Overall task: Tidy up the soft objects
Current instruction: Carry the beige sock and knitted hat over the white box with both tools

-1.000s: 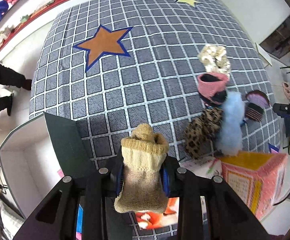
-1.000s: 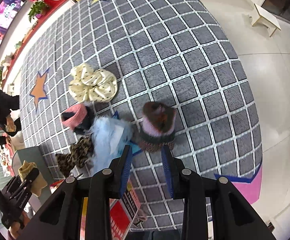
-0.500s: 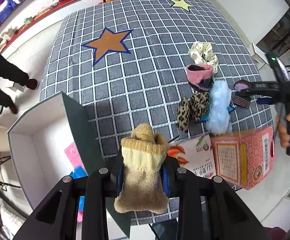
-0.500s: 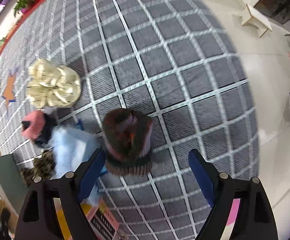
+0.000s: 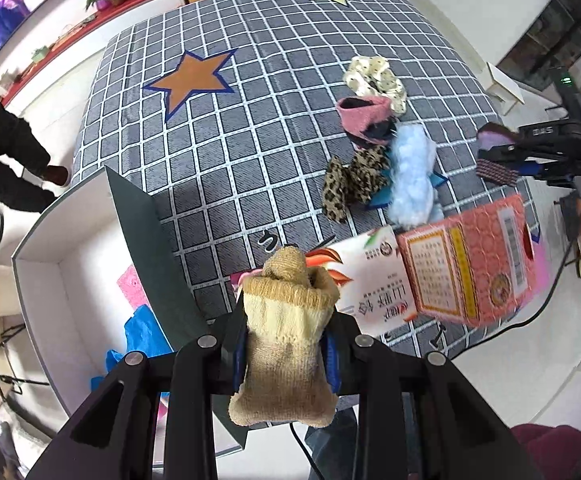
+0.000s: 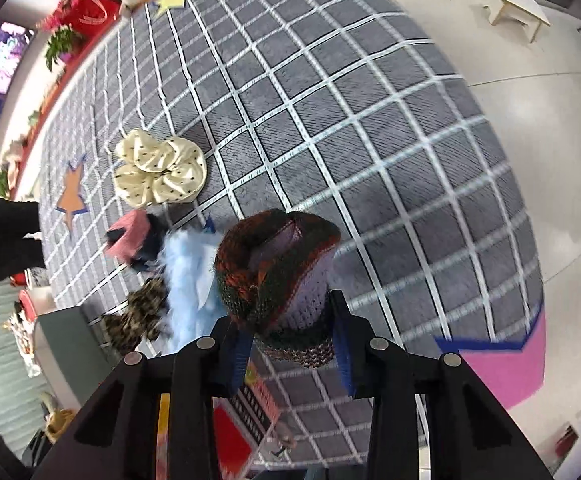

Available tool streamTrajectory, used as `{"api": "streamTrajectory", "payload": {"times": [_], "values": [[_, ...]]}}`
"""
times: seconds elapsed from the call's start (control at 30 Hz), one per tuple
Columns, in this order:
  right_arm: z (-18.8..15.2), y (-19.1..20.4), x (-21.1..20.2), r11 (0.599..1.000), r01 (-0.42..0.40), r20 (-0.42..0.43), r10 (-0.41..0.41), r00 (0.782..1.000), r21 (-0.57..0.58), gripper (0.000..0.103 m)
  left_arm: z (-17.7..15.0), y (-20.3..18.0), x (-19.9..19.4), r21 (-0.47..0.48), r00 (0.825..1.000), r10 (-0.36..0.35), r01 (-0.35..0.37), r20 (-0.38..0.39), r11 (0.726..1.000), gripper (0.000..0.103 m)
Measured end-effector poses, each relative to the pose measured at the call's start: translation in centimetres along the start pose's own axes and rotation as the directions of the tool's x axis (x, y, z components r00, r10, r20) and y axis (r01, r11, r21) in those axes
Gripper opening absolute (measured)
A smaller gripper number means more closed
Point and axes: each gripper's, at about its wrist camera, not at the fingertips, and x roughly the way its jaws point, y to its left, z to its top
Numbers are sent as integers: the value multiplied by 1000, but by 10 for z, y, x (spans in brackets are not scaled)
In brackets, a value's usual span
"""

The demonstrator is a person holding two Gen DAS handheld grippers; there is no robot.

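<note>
My left gripper is shut on a tan knitted sock and holds it above the edge of the open white box. My right gripper is shut on a brown and purple knitted hat, lifted off the carpet; it also shows in the left wrist view. On the grey checked carpet lie a cream dotted scrunchie, a pink and black knitted piece, a light blue fluffy piece and a leopard-print piece.
A pink and white printed carton lies on the carpet in front of the soft things. The box's dark lid stands open, with blue and pink items inside. A person in black stands at the left. A small white stool is on the floor.
My right gripper closed on the knitted hat and lifted it off the carpet. My left gripper, still holding the sock, drew back toward the box.
</note>
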Motion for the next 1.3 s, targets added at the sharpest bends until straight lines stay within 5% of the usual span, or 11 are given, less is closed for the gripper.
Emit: {"api": "streamTrajectory", "payload": {"times": [0.3,0.6,0.97,1.3], "values": [[-64,3,-56,999,-47,78,47,996,-4,37,-23,-3,-15,16,999,-41,40,33,999,33],[-122,73,-87,986,-72,119,91,989,-153,38,-47,14,-29,-40,995,-46,50,88,998,33],[-178,165,-59,935,-91,39,110,993,-342,38,-90,63,-40,-177,994,22,-3,104,984,33],[-237,235,-18,818,-58,-59,29,998,-572,38,-135,100,-38,-283,996,65,-47,55,958,33]]}}
